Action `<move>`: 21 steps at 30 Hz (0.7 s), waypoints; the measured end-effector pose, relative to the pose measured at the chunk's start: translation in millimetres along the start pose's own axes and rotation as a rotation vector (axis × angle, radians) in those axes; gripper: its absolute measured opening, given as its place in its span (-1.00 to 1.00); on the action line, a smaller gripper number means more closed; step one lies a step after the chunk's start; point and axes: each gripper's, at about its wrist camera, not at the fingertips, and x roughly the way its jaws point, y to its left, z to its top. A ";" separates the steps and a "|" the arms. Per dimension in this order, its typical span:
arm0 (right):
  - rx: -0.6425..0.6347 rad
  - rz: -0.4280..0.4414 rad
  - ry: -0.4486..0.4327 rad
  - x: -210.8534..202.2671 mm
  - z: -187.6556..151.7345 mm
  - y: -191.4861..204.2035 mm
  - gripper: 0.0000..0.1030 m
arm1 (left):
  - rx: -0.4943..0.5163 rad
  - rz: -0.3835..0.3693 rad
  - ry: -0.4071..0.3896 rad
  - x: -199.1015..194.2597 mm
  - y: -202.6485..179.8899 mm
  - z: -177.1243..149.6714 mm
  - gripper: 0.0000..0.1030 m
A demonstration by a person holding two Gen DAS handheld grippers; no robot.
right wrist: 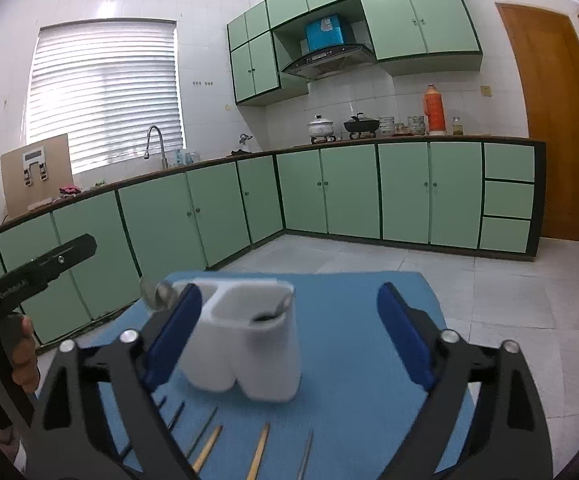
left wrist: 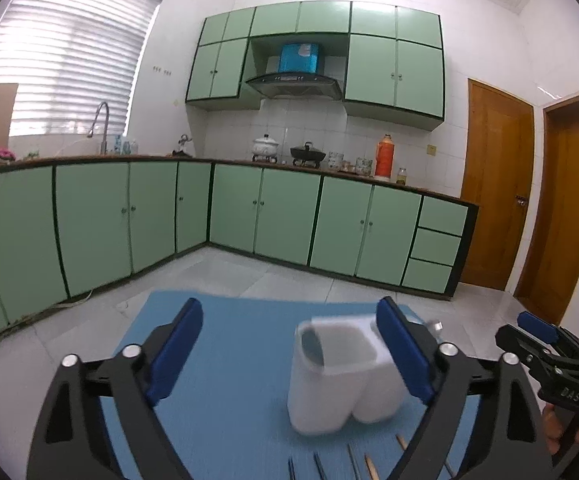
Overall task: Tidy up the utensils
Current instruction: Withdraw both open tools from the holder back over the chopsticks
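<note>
A white two-pocket holder point(left wrist: 341, 376) stands on the blue mat point(left wrist: 225, 360), low and right of middle in the left wrist view, where the left tongs point(left wrist: 289, 354) gape wide apart with nothing gripped, the holder just inside the right-hand blue pad point(left wrist: 403, 350). In the right wrist view the right tongs point(right wrist: 289, 336) also stand wide apart and empty, the holder point(right wrist: 249, 344) sitting beside their left-hand pad point(right wrist: 175, 336), a spoon point(right wrist: 277, 310) leaning in its nearer pocket. Chopsticks point(right wrist: 257, 454) lie on the mat point(right wrist: 349, 360) along the bottom edge, below the holder.
</note>
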 end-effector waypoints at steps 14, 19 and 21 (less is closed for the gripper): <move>0.019 -0.018 0.119 -69.7 -80.2 21.6 0.90 | 0.013 0.039 0.124 -75.3 2.2 -78.2 0.88; 0.014 -0.048 0.160 -89.4 -109.6 29.6 0.90 | 0.017 0.058 0.168 -98.7 1.8 -107.7 0.88; 0.012 -0.071 0.170 -98.1 -122.1 31.7 0.90 | 0.022 0.066 0.179 -104.9 1.1 -117.0 0.88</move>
